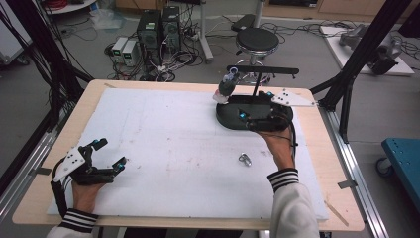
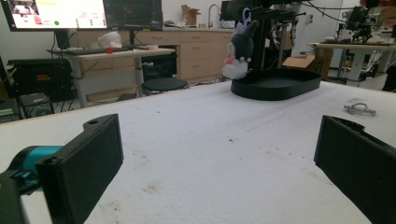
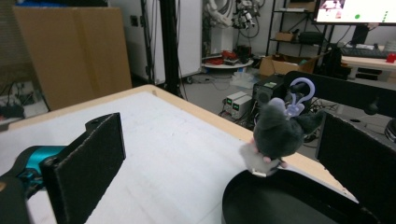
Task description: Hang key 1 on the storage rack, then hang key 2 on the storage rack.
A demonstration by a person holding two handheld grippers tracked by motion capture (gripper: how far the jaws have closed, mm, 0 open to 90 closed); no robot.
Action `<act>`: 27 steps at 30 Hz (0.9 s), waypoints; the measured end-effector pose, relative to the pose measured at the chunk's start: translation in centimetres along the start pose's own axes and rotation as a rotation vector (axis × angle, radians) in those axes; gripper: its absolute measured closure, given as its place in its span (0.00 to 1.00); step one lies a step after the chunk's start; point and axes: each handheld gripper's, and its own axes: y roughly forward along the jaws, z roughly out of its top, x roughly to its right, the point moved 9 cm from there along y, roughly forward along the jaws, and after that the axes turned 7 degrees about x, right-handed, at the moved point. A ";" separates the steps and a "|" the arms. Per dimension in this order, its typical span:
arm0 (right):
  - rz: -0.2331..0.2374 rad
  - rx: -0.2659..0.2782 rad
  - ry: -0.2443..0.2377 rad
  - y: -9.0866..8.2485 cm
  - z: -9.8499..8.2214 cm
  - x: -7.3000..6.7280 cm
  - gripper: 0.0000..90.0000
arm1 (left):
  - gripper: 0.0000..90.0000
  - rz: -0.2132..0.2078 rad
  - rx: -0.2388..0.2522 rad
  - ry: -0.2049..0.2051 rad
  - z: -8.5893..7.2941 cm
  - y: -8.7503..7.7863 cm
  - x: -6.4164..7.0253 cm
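A dark grey and white plush toy with a purple clip leans at the rim of a black stand's oval base. My right gripper hovers over that base, open, with nothing between its pads. In the right gripper view the plush toy is just ahead, nearer the right jaw, apart from both pads. My left gripper rests open at the table's front left, with bare foam between its jaws. From the left gripper view the plush toy and the base are far off.
A small metal ring piece lies on the white foam sheet in front of the stand. The stand's post and black crossbar rise behind the base. A stool and computers stand beyond the table's far edge.
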 end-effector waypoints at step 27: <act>-0.002 -0.005 -0.029 -6.4 -3.3 -1.8 0.01 | 0.02 0.004 -0.002 -0.002 0.0 0.0 -0.1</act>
